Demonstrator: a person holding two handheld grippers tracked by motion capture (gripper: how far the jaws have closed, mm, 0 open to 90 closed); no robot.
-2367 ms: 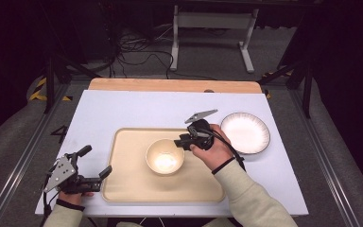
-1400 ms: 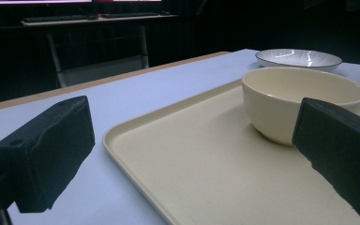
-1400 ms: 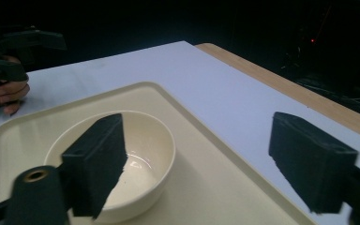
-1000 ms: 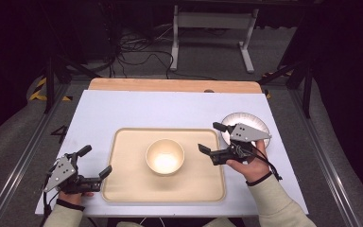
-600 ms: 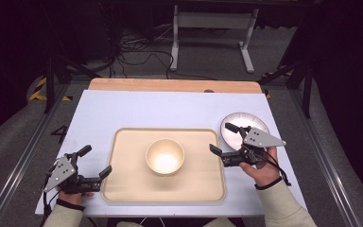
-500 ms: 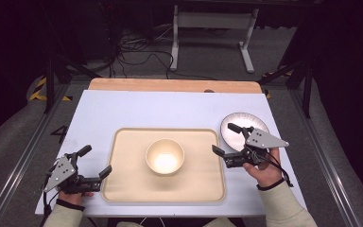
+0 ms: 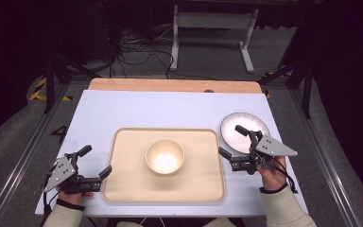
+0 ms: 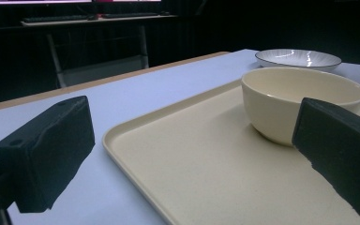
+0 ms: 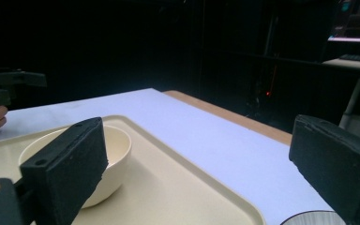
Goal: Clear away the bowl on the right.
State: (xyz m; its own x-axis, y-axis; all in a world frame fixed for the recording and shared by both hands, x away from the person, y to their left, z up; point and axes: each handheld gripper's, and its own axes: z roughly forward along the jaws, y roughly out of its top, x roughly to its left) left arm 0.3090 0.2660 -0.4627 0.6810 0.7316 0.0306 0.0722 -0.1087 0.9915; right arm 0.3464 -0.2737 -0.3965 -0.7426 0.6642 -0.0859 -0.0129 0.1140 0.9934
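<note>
A cream bowl [image 7: 165,156] stands upright and empty in the middle of a cream tray [image 7: 123,189]. A white plate [image 7: 238,127] lies on the table just right of the tray. My right gripper [image 7: 231,140] hovers between the tray's right rim and the plate's near edge, pointing left at the bowl [image 9: 117,145]. Its jaws have just been opening and hold nothing. My left gripper [image 7: 95,161] rests open by the tray's near left corner, its jaws framing the bowl [image 8: 304,101] and the plate [image 8: 297,57] beyond.
The white tabletop [image 7: 170,109] ends in a wooden strip [image 7: 170,85] at the far side. Beyond it stand a metal frame [image 7: 208,28] and cables on the floor. Dark rails run along both sides of the table.
My right gripper has drawn away from the bowl's right rim, moving right and toward the near side to the plate's edge. The bowl stays on the tray. The left gripper has not moved.
</note>
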